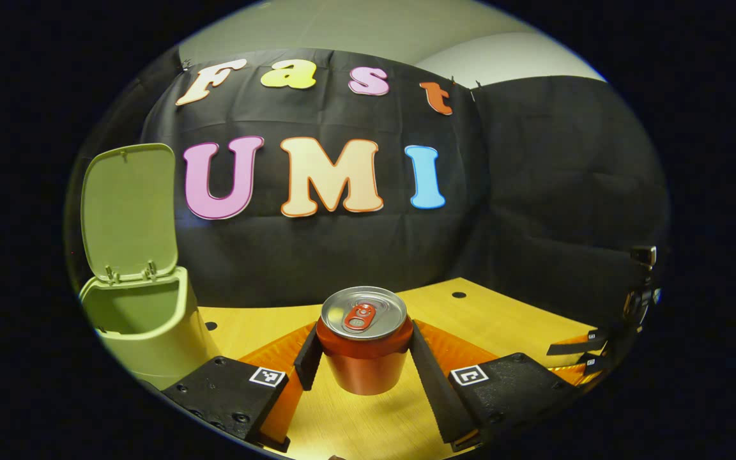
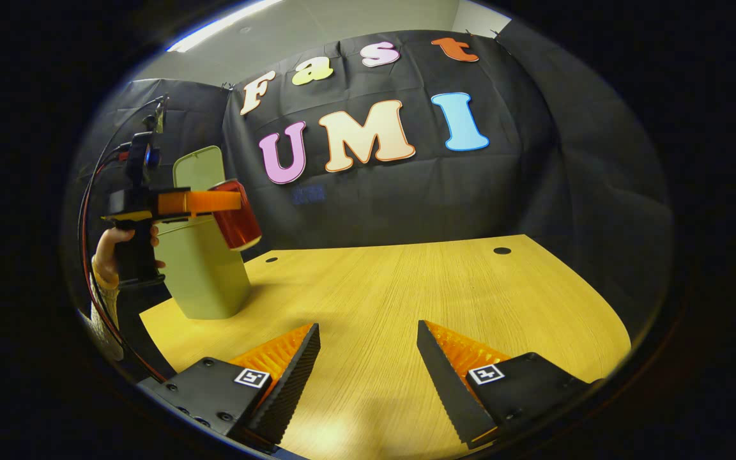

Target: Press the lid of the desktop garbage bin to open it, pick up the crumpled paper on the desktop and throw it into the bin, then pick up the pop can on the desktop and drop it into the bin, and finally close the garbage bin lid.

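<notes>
A red pop can [image 1: 364, 342] with a silver top hangs above the table, my left gripper [image 1: 363, 358] shut on its sides. The pale green bin [image 1: 144, 322] stands to the left of it, lid [image 1: 128, 211] raised upright and the mouth open. In the right gripper view the left gripper [image 2: 199, 202] holds the can [image 2: 236, 214] in the air in front of the bin [image 2: 205, 268], a hand [image 2: 112, 249] on its grip. My right gripper [image 2: 368, 358] hovers open low over the wooden table [image 2: 406, 287] with nothing between its fingers.
The yellow wooden table has small round holes [image 2: 501, 250] near its far edge. Black cloth walls close it in at the back and right. In the left gripper view the right gripper [image 1: 588, 354] sits at the far right edge.
</notes>
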Demonstrator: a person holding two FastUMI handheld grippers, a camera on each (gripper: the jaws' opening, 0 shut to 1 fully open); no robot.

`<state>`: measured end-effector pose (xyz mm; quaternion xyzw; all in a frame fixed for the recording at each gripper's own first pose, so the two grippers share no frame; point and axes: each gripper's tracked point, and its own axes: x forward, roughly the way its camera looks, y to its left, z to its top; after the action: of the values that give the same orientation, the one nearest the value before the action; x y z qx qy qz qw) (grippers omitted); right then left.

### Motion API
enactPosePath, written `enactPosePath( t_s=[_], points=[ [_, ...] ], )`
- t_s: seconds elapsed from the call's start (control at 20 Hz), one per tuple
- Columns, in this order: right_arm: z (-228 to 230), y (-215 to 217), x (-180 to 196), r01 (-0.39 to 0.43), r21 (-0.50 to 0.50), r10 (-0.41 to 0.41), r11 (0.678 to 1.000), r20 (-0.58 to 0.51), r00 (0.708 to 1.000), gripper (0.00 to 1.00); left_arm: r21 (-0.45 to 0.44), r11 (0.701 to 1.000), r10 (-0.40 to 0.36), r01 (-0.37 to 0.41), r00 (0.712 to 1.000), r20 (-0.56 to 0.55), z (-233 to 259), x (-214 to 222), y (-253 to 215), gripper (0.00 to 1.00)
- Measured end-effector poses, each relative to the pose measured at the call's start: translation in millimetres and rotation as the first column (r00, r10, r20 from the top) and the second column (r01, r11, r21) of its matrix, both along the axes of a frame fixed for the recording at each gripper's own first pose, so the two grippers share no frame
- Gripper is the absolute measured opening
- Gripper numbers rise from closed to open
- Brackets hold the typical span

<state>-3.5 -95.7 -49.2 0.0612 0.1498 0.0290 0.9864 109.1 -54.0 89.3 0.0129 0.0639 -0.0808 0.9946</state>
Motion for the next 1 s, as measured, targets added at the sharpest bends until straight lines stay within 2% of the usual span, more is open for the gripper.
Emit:
enactPosePath(
  t_s=[0.2,0.4,0.75,1.0],
  points=[
    [-4,2,-7,-0.004,0.009,0.004,1.0,-0.01,1.0,0.97,-0.076,0.995,0.068,-0.064,0.997,0.047,48,-8,37,0.78],
    [-6,3,-14,0.0,0.011,0.0,1.0,-0.008,1.0,0.98,-0.035,0.978,0.21,-0.207,0.972,0.107,87,-14,102,0.78],
    [-9,7,-19,-0.007,0.01,0.007,1.0,-0.009,1.0,0.98,-0.048,0.946,0.324,-0.32,0.932,0.16,126,-33,165,0.78],
    [-11,8,-19,-0.005,0.011,0.006,1.0,-0.014,1.0,0.98,-0.018,0.924,0.379,-0.381,0.913,0.152,124,-38,200,0.78]
  ],
)
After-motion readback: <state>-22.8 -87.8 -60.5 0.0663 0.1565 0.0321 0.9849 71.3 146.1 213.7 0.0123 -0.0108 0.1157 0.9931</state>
